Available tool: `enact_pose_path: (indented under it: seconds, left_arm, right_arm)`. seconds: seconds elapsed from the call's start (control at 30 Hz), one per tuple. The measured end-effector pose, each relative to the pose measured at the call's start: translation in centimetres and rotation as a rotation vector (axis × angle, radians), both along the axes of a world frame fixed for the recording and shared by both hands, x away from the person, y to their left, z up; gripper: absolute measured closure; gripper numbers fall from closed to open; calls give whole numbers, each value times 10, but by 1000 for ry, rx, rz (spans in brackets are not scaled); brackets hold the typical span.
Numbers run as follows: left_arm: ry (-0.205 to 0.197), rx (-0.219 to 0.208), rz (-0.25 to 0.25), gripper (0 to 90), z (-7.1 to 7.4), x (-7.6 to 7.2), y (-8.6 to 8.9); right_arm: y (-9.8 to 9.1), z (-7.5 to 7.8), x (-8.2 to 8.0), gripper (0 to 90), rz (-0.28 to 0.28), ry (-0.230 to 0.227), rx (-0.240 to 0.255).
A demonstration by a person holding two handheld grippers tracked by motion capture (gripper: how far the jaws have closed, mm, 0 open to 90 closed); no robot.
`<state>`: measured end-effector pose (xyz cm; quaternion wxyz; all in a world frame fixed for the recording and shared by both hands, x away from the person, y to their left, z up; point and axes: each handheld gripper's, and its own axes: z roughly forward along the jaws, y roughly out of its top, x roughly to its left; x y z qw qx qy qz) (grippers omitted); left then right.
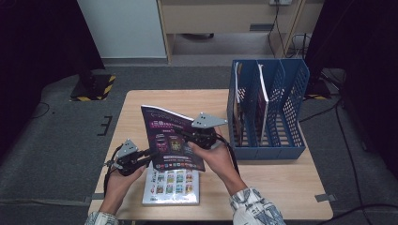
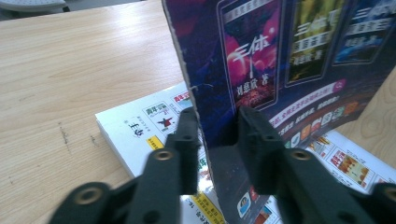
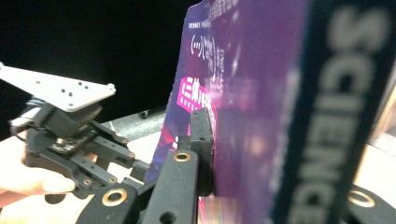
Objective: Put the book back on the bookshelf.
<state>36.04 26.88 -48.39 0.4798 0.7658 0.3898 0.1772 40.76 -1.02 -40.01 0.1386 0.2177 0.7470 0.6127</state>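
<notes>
Two grippers are meeting on one purple magazine [image 1: 170,137], which is standing tilted above the near-left part of the bench [image 1: 277,178]. Largest item first: the bench is carrying a blue file rack [image 1: 270,110] at its far right, with a few magazines standing upright in its left compartments. Next in size, the purple magazine is being held off the bench, cover facing the person, its lower edge hanging over a white magazine [image 1: 171,186] that is lying flat near the front edge.

The right gripper [image 1: 195,137] is gripping the purple magazine at its right edge; in the right gripper view one jaw is pressing flat against the cover (the other is hidden behind the blurred spine), so this grip is carrying the magazine.

The left gripper [image 1: 149,153] is sitting at the lower-left corner. In the left gripper view its jaws are standing on either side of the magazine's edge, with a visible gap on the right side; the left jaw is just beside the edge or grazing it (I cannot tell which). They are partly parted and not clamping.
</notes>
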Motion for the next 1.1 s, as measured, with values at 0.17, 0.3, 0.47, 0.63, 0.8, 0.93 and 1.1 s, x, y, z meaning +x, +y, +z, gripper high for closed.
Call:
enact_pose_path:
  seconds: [0.17,0.3,0.47,0.63,0.8,0.93,1.1]
  left_arm:
    - [5,11,56,378,-3,2,2]
    - [20,19,83,288,-6,4,5]
    - [33,55,109,145,-9,7,8]
    - [40,75,103,70,-11,8,9]
    - [50,91,100,41,-14,7,10]
    - [61,98,111,41,-16,8,9]
    - [64,117,106,42,-17,8,8]
  right_arm:
    - [-3,5,-1,841,4,-18,16]
    - [-8,12,0,841,-3,-27,28]
    - [-17,19,2,841,-34,-55,28]
    - [-29,23,3,841,-55,-59,39]
    - [-47,29,0,841,-77,-69,53]
    - [-62,30,-3,841,-95,-72,51]
    - [-77,27,-5,841,-107,-66,49]
